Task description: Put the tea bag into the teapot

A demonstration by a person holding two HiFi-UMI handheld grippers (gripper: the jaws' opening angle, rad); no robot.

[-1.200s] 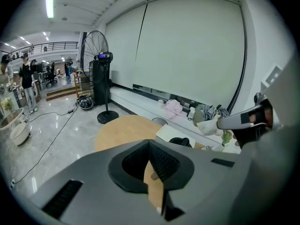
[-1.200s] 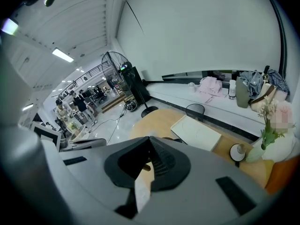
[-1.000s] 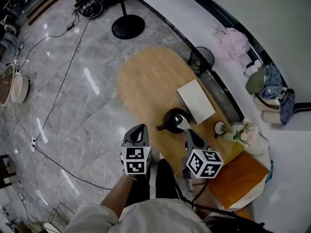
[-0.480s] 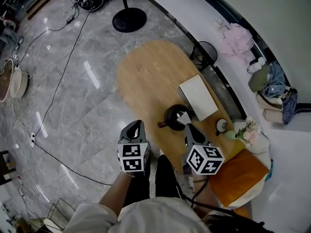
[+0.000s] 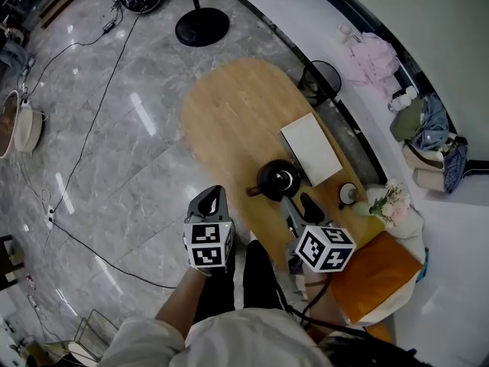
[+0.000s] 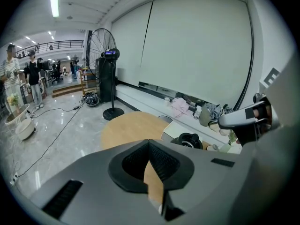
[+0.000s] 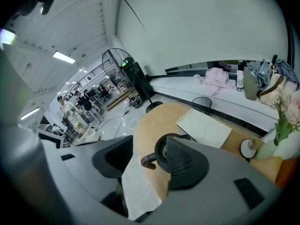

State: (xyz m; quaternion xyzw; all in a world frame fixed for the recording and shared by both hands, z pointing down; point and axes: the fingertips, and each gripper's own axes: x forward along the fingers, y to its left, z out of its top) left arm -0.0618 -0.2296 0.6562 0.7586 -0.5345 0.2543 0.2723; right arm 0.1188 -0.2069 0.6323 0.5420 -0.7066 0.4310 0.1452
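A black teapot (image 5: 276, 180) with a side handle stands on the oval wooden table (image 5: 229, 121). A pale spot shows in its mouth; I cannot tell whether that is the tea bag. My right gripper (image 5: 296, 202) sits just behind the teapot on my side. Its jaws are opening and stand wide apart with nothing between them. The right gripper view looks down between them at the teapot (image 7: 162, 154). My left gripper (image 5: 216, 193) hangs off the table's near left edge, shut and empty. The teapot (image 6: 190, 140) shows far ahead in its view.
A white flat board (image 5: 311, 147) lies just beyond the teapot. A small white cup (image 5: 348, 195) and a vase of flowers (image 5: 390, 207) stand at the table's right end beside an orange cushion (image 5: 374, 277). A wire bin (image 5: 321, 79), a fan base (image 5: 202, 27) and floor cables surround the table.
The right gripper's jaws have spread open. The white tea bag held at their tips over the teapot is gone from them. The gripper has drawn back a little toward me.
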